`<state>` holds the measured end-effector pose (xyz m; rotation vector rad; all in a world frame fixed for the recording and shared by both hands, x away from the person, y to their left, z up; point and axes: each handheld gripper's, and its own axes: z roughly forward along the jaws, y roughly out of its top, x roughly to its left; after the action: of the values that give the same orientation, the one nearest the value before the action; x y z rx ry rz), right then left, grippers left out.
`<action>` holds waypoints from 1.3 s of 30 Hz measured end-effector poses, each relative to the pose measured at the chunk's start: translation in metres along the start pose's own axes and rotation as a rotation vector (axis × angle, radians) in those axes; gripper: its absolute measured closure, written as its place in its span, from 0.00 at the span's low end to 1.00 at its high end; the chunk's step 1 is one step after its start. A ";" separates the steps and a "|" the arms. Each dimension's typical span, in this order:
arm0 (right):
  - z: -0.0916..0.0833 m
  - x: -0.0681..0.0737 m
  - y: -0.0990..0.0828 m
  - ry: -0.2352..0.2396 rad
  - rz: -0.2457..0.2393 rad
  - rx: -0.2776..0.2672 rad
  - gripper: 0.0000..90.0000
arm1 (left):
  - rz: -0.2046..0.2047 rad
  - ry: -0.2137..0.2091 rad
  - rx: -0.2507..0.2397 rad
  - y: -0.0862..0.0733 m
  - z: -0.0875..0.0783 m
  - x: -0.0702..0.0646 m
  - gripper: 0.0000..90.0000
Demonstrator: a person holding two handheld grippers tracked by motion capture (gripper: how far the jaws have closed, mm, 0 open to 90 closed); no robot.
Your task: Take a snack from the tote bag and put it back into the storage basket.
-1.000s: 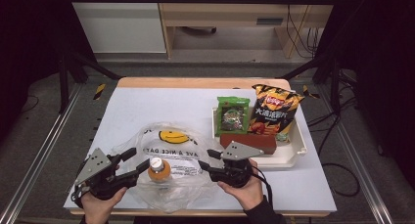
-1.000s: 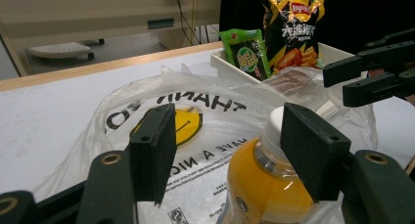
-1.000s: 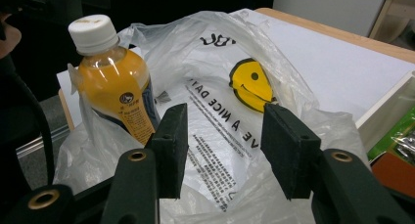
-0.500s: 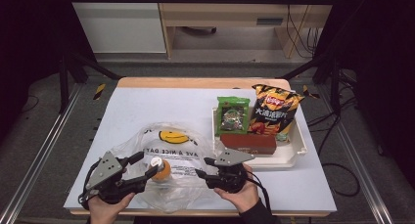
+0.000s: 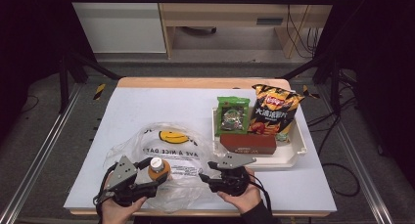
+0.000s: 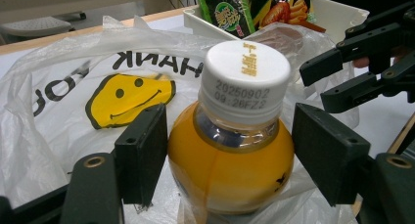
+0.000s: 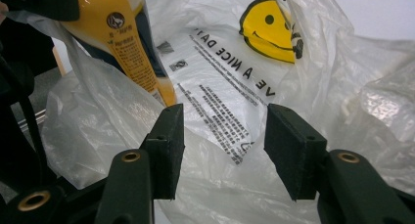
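1. While the bottle (image 6: 230, 150) of orange juice stands at lower centre of the left gripper view, inside the plastic bag (image 5: 171, 150), the left gripper (image 6: 230, 160) has just been opening; its jaws flank the bottle, apparently without pressing.
2. Full, it is probably heavy, smooth and slippery: grip the shoulder under the white cap (image 6: 246, 79).
3. Right gripper (image 7: 222, 150), lower centre, has been opening over the thin, limp bag; pinch a fold.

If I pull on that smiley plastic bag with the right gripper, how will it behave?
Probably floppy: the plastic bag lies crumpled and thin, so it should stretch and bunch rather than slide whole. It looks slippery between the right gripper pads. The juice bottle standing in it could tip if the film drags under it.
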<state>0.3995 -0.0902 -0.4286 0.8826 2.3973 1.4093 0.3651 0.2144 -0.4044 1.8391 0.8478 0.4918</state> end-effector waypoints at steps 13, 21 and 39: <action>0.000 -0.003 -0.003 -0.002 0.008 0.003 0.51 | -0.035 -0.019 0.063 -0.009 0.018 0.003 0.33; -0.007 -0.005 0.002 -0.007 0.011 -0.025 0.51 | -0.020 0.016 0.040 0.003 0.016 0.002 0.33; -0.015 -0.008 0.007 -0.034 -0.003 -0.061 0.51 | -0.049 0.000 0.062 0.021 0.070 0.009 0.33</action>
<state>0.4012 -0.1033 -0.4161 0.8809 2.3172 1.4468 0.4247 0.1721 -0.4139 1.8703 0.9152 0.4394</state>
